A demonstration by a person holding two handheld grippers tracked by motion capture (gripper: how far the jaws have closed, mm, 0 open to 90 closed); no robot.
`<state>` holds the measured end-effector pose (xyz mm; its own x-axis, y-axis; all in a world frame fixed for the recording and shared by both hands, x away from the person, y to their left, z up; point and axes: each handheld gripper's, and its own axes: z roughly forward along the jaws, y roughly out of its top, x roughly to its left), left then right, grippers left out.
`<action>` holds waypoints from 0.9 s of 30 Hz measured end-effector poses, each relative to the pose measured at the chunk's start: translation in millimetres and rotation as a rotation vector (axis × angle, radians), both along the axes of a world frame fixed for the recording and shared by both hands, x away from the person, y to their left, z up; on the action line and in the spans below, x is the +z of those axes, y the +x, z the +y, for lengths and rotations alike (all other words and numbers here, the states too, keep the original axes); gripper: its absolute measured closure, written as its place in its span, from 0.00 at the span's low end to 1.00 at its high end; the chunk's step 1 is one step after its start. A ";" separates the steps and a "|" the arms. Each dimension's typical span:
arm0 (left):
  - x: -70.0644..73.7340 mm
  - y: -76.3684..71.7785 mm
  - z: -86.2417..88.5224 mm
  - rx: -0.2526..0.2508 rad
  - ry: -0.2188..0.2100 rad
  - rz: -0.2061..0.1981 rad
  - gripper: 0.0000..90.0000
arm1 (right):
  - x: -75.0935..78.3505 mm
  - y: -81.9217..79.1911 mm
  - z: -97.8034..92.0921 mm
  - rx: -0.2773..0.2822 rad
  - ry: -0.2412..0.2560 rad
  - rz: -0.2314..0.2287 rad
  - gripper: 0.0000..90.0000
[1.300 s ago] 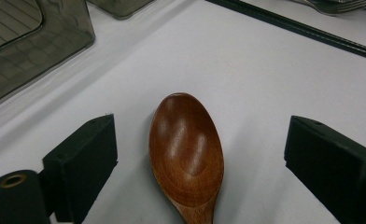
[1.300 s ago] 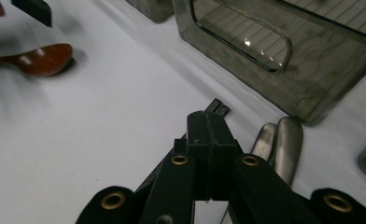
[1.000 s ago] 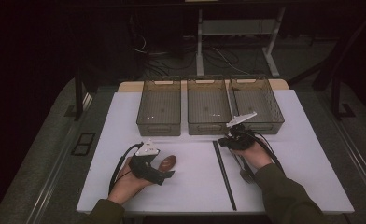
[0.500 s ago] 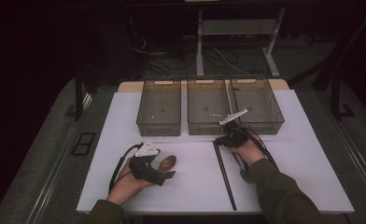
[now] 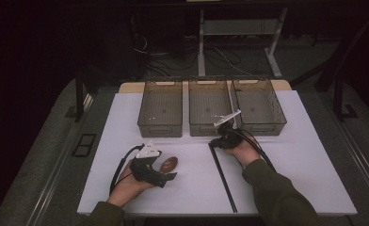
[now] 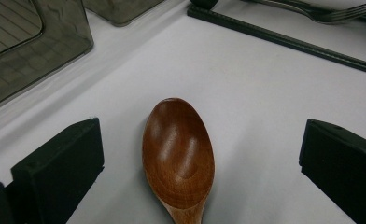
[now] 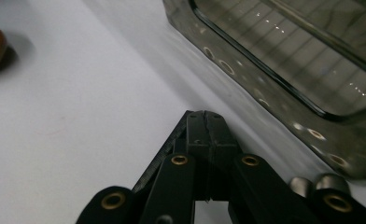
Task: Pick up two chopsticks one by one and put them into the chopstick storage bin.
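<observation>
The wooden spoon [image 6: 178, 154] lies bowl-up on the white surface [image 5: 309, 155], between the left gripper's [image 5: 166, 175] wide-spread fingers, set for a grab. The right gripper [image 7: 205, 122], fingers pressed together, pinches the black strip's [image 5: 222, 176] end beside the middle bin [image 5: 210, 106].

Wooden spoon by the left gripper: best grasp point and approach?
Grip the wooden spoon at the neck just below the bowl, left gripper coming from above, jaws on either side. The bowl is wide and rounded; the neck is narrower. The open jaws already straddle it.
</observation>
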<state>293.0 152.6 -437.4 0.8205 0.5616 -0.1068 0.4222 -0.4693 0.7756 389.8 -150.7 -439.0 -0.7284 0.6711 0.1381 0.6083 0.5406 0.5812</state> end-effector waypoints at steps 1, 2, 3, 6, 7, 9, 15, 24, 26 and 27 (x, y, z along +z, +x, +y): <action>0.0 0.0 0.0 0.000 0.000 0.000 0.00 | 0.1 -0.3 1.5 0.001 -0.002 0.000 1.00; 0.0 0.0 0.0 0.000 0.000 0.001 0.00 | 0.0 -0.4 3.0 0.004 -0.001 0.000 1.00; 0.0 0.0 0.1 -0.001 0.000 0.001 0.00 | 0.0 -0.4 4.3 0.008 0.001 0.002 1.00; 0.1 0.1 0.1 -0.001 0.001 0.003 0.00 | 0.1 -0.7 8.7 0.021 0.000 -0.001 1.00; 0.1 0.1 0.1 -0.002 0.001 0.003 0.00 | 0.1 -0.7 8.7 0.021 0.000 -0.001 1.00; 0.1 0.0 0.0 -0.001 -0.001 0.003 0.00 | 0.3 -1.3 13.3 0.027 -0.007 -0.004 1.00; 0.2 -0.2 0.1 -0.002 -0.004 0.003 0.00 | 0.3 -1.9 19.6 0.039 0.000 -0.001 1.00; 0.2 -0.3 -0.3 -0.003 -0.006 0.005 0.00 | 0.1 -3.8 29.8 0.057 0.003 0.000 1.00; 0.2 -0.3 -0.3 -0.004 -0.007 0.005 0.00 | -0.1 -4.7 33.3 0.066 0.003 -0.003 1.00; 0.2 -0.4 -0.4 -0.003 -0.007 0.006 0.00 | -0.1 -5.0 34.5 0.068 0.006 0.000 1.00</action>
<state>292.6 152.3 -437.2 0.8216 0.5583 -0.1155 0.4251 -0.4649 0.7766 384.8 -116.2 -439.1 -0.7726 0.6189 0.1415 0.5698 0.5777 0.5844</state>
